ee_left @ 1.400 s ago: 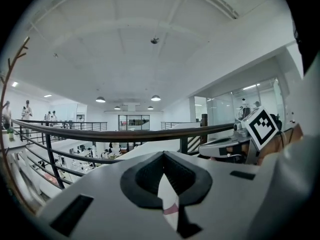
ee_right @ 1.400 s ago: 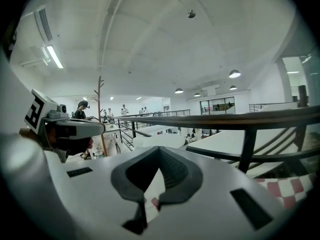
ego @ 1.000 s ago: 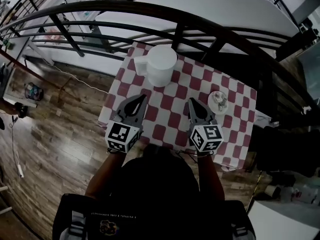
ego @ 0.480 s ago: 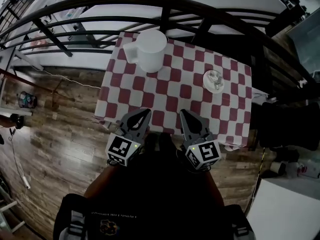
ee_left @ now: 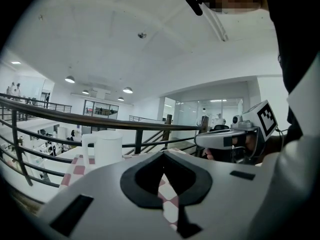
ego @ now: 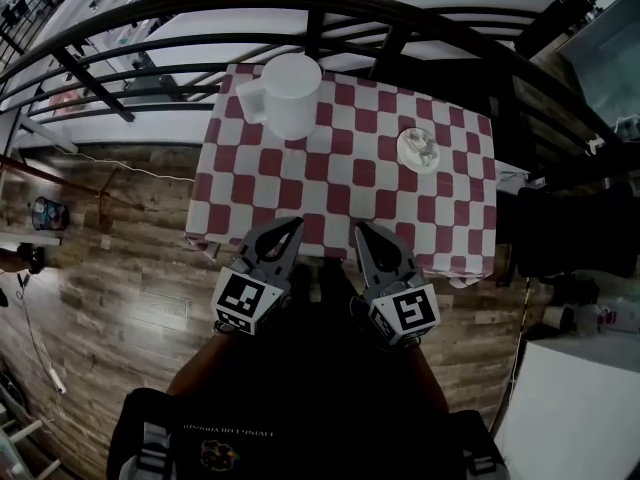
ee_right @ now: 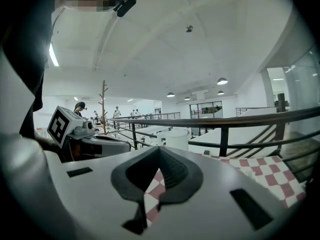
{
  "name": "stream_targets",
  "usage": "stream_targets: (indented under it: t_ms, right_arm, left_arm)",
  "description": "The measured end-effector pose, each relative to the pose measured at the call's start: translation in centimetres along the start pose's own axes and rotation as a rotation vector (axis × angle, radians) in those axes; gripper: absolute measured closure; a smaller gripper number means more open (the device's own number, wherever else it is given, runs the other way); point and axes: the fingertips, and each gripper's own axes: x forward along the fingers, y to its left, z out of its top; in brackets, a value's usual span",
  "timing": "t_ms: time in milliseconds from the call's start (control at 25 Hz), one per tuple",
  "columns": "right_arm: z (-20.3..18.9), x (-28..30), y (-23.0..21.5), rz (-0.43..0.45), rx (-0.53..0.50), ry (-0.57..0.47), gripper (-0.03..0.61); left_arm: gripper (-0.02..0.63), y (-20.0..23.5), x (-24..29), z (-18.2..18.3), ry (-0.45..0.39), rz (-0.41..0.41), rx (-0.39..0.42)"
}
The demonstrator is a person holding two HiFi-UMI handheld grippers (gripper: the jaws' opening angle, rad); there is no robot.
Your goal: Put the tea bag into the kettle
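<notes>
Tea bag (ego: 422, 146): small pale lump lying on a white saucer (ego: 405, 156), toward the far right part of the table. Too small in the head view to make out a tag or string.

Kettle (ego: 293, 96): white, upright, at the far left part of the table, with a side piece projecting to its left. It stands well apart from the saucer. It also shows in the left gripper view (ee_left: 107, 148) and, farther off, in the right gripper view (ee_right: 176, 138).

Both stand on a red-and-white checked tablecloth (ego: 340, 183). A black railing (ego: 330, 13) curves past the table's far edge, and wood-plank floor (ego: 110, 268) lies to the left.

My left gripper (ego: 296, 225): tips pressed together, nothing between them (ee_left: 162, 153). It hovers at the near edge of the cloth, pointing toward the kettle's side.

My right gripper (ego: 361, 229): tips likewise pressed together and empty (ee_right: 159, 149). It sits just beside the left one at the near edge, well short of the saucer.

Neither tool touches tea bag, saucer or kettle.
</notes>
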Motion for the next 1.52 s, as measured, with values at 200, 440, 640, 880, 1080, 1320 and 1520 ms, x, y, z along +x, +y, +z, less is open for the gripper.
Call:
stream_targets:
  t_ms: [200,440,640,880,1080,1320,1520]
  right_arm:
    - [0.1,-0.8,-0.4,-0.029,-0.016,0.006,0.568]
    - [0.2,-1.5,-1.1,-0.047,-0.019,0.005,0.568]
    - [0.5,-2.1,-2.3,-0.044,-0.017,-0.005,0.568]
    - [0.1,-3.3,-4.6,-0.03,-0.001,-0.006,0.568]
    - [0.0,-4.3,-6.6,-0.019,0.008,-0.004,0.568]
    - [-0.5,-5.8,-8.8,-0.013,0.02,0.001,0.568]
    - [-1.1,-7.3,-10.6,-0.007,0.023,0.003,0.568]
  left_arm:
    - [0.611,-0.9,0.3,0.3,-0.002,-0.029,0.006]
    - [0.611,-1.5,1.0,0.6,-0.018,-0.048,0.015]
    - [0.611,-2.2,2.0,1.2,-0.013,-0.04,0.018]
    - [0.609,-4.2,3.8,1.4,-0.006,-0.026,0.024]
    - [0.611,-5.6,5.4,1.4,0.003,-0.012,0.023]
    - [0.609,-7.5,7.1,1.1,0.015,0.0,0.023]
    - [0.61,-9.5,8.5,1.0,0.023,0.002,0.027]
